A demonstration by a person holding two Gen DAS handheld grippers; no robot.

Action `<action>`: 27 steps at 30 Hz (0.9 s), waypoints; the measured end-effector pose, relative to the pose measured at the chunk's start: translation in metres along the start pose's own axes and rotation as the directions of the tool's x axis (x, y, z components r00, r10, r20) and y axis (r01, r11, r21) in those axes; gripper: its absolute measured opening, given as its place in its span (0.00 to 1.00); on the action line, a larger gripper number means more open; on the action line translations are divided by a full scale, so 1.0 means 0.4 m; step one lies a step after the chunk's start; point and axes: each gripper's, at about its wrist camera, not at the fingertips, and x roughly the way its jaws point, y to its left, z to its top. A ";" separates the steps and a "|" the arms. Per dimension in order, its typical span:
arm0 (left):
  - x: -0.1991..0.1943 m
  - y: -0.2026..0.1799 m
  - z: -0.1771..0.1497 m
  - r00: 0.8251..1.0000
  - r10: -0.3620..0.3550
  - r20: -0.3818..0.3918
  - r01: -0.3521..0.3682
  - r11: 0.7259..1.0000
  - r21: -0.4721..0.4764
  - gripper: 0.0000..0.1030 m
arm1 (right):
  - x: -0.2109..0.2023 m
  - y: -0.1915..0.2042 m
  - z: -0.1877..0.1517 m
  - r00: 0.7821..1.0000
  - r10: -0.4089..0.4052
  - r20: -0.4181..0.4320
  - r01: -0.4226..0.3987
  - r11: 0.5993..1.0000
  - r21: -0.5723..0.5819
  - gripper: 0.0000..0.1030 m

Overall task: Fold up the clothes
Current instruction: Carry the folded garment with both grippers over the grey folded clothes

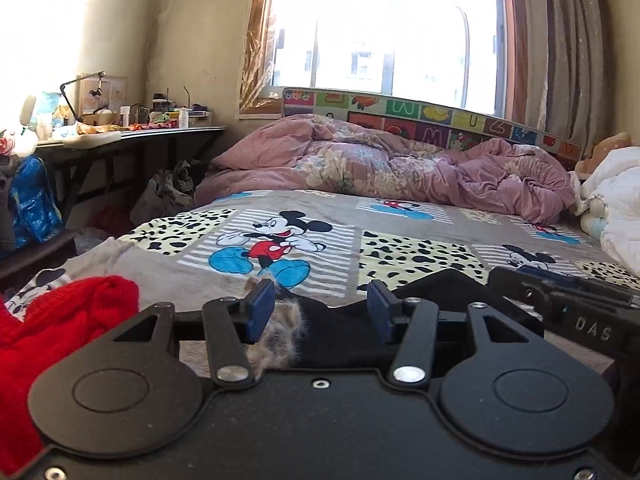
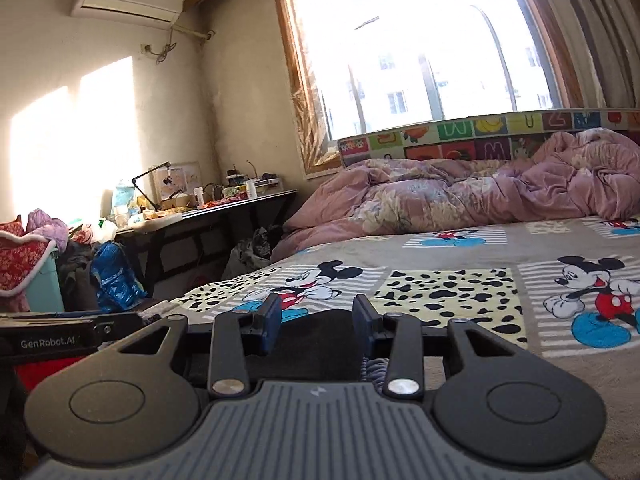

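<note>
A black garment with a grey fur trim lies on the Mickey Mouse bedsheet, right at the near edge of the bed. My left gripper is open, its blue pads on either side of the garment's fur edge. My right gripper is open, with the same black garment lying between and under its fingers. A red knitted garment lies bunched at the left of the left wrist view. The right gripper's body shows at the right of the left wrist view.
A pink flowered quilt is heaped at the head of the bed under the window. White bedding sits at the right. A cluttered dark desk and a blue bag stand left of the bed.
</note>
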 end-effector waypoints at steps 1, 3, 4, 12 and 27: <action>0.017 -0.003 -0.012 1.000 -0.006 -0.018 0.006 1.000 0.013 0.47 | 0.006 0.011 -0.006 1.000 0.012 -0.017 -0.013 1.000 -0.025 0.39; 0.052 -0.005 -0.046 0.996 0.001 -0.085 0.004 0.999 0.051 0.46 | 0.024 0.031 -0.031 0.997 0.028 -0.075 -0.033 0.997 -0.067 0.39; 0.066 -0.007 -0.066 0.993 0.013 -0.120 -0.003 0.997 0.083 0.46 | 0.033 0.034 -0.049 0.994 0.029 -0.104 -0.037 0.996 -0.079 0.39; 0.068 -0.015 -0.101 0.988 0.056 -0.144 -0.035 0.989 0.143 0.46 | 0.036 0.036 -0.110 0.988 0.045 -0.146 -0.048 0.999 -0.020 0.38; -0.115 -0.008 0.031 0.978 0.014 -0.210 -0.011 1.000 0.014 0.84 | -0.111 0.066 0.016 0.971 -0.006 -0.239 0.041 0.989 0.141 0.64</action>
